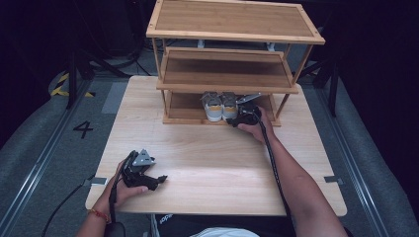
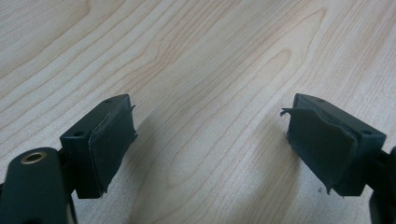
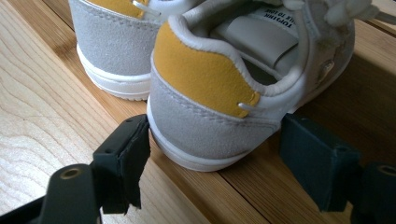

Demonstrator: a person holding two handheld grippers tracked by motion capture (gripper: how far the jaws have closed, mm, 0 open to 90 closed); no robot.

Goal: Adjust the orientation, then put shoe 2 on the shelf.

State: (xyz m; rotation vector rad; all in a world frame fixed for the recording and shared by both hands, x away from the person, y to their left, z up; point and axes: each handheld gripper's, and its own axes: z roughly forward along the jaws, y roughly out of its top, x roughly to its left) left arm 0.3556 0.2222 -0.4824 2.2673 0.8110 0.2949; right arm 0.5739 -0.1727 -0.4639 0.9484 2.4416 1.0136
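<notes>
Lower middle of the frame, the right gripper (image 3: 212, 154) is sitting wide open around the grey-and-yellow suede shoe (image 3: 210, 102) heel — next it should squeeze.

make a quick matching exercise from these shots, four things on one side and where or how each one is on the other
1. left gripper
2. right gripper
3. pair of shoes
4. top shelf

a. on the rack's bottom shelf
b. bare wood
c. jaws open over the table
d. jaws open either side of a shoe heel

Pairs: 1-c, 2-d, 3-a, 4-b
</notes>
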